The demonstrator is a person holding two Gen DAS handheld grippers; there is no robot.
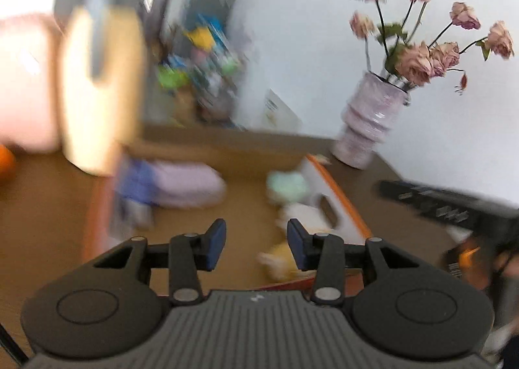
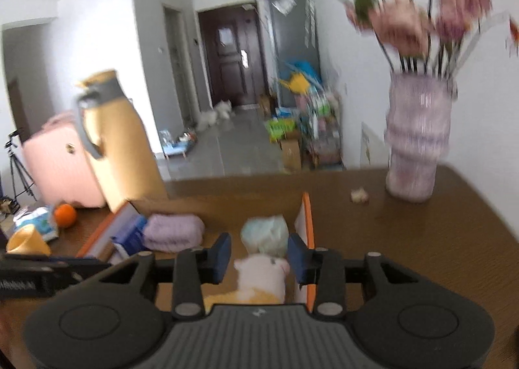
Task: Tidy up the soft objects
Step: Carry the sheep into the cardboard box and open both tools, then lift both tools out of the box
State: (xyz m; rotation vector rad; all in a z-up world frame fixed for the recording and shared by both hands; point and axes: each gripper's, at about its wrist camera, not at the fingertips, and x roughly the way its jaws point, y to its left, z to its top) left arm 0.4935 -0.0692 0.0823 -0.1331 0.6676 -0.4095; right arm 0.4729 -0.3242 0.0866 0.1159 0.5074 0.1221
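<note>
An open cardboard box point(image 1: 337, 197) point(image 2: 306, 223) sits on the brown table. Inside lie a folded lilac towel point(image 1: 188, 185) point(image 2: 173, 231), a mint-green soft toy point(image 1: 287, 185) point(image 2: 266, 234), a white plush point(image 1: 305, 211) point(image 2: 262, 273) and a yellow plush point(image 1: 279, 257) point(image 2: 243, 296). My left gripper point(image 1: 257, 244) is open and empty above the box floor. My right gripper point(image 2: 259, 258) is open, with its fingers either side of the white plush and mint toy; I cannot tell if they touch. The right gripper also shows in the left wrist view point(image 1: 454, 207).
A lilac vase of dried roses point(image 1: 373, 122) point(image 2: 418, 138) stands at the table's far right. A tall yellow thermos jug point(image 1: 100, 83) point(image 2: 120, 142) stands left of the box. An orange point(image 2: 65, 215), tissue pack point(image 2: 35, 223) and yellow cup point(image 2: 27, 241) lie left.
</note>
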